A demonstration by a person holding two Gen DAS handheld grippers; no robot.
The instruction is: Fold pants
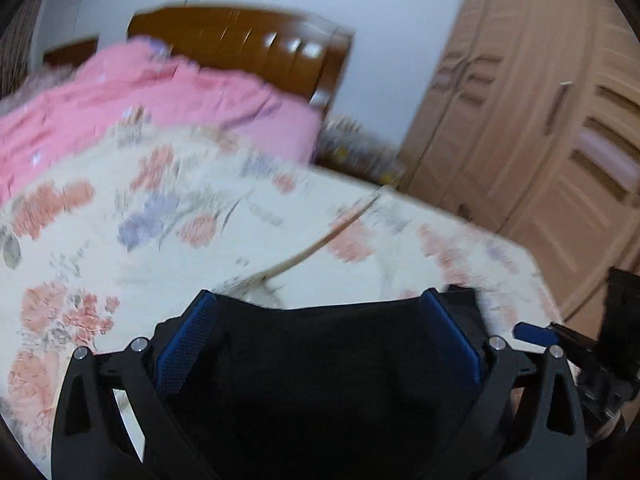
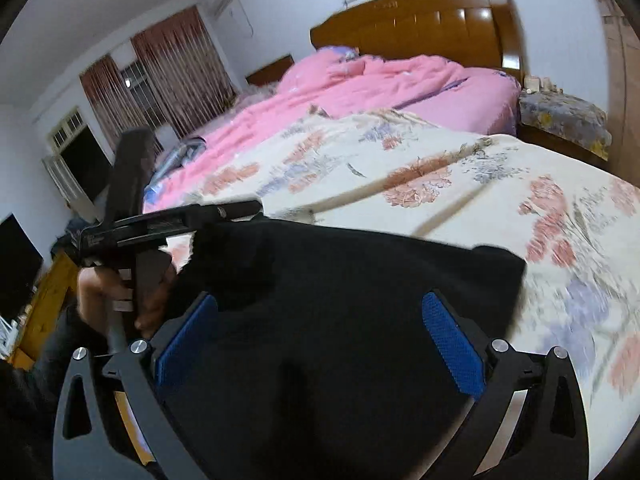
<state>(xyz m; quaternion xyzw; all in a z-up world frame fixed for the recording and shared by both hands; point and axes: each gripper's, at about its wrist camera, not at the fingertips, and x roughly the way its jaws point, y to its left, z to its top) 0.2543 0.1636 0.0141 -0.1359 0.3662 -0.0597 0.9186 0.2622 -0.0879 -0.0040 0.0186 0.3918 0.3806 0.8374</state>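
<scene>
Black, soft pants (image 2: 340, 320) lie bunched on the flowered quilt (image 2: 460, 184). Both the left gripper (image 1: 320, 308) and right gripper (image 2: 320, 312) stand spread wide, their blue ribbed pads (image 2: 452, 344) flanking the cloth unclenched.

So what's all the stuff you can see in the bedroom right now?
Pants: one, black, lying across both grippers' open fingers.
Floral sheet: one, cream with pink and purple flowers, on the near bed.
Quilt: one, pink, rumpled by the headboard.
Headboard: one, brown wood, against the wall.
Wardrobe: one, tan, right of the bed.
Curtains: reddish, at the window.
Left gripper: black, blue pads, open.
Right gripper: black, blue pads, open.
</scene>
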